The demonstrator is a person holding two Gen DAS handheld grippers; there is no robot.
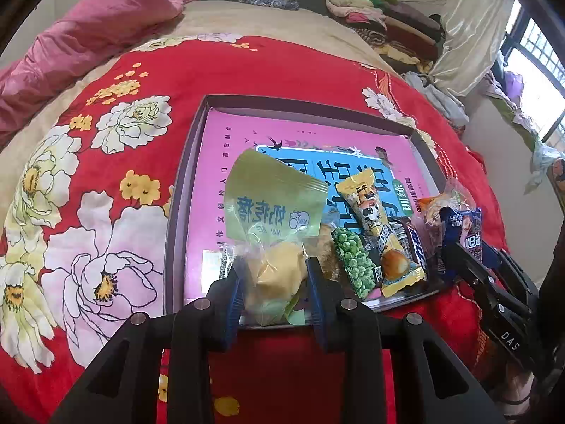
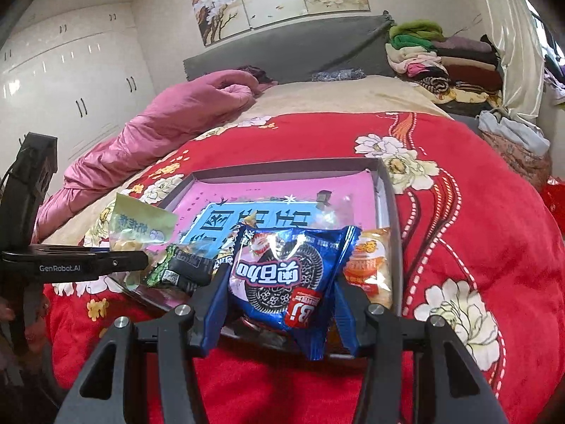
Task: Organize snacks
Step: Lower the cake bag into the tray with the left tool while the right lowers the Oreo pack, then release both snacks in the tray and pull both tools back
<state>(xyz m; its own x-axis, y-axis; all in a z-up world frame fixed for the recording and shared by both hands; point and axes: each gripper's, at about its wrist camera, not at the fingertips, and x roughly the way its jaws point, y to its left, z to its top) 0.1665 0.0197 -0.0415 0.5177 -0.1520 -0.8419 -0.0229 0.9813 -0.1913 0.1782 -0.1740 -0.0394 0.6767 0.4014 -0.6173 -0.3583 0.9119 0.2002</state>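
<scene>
Meanwhile, on a bed spread with a red floral blanket, a shallow grey cardboard tray lined with a pink printed sheet holds several snacks. At the tray's near edge, the left gripper is clamped on a pale green translucent packet of yellow sweets, its blue pads pressing both sides. At the tray's near right corner, the right gripper grips a shiny blue cookie packet. Between them in the tray lie a green pea packet and a yellow snack stick.
</scene>
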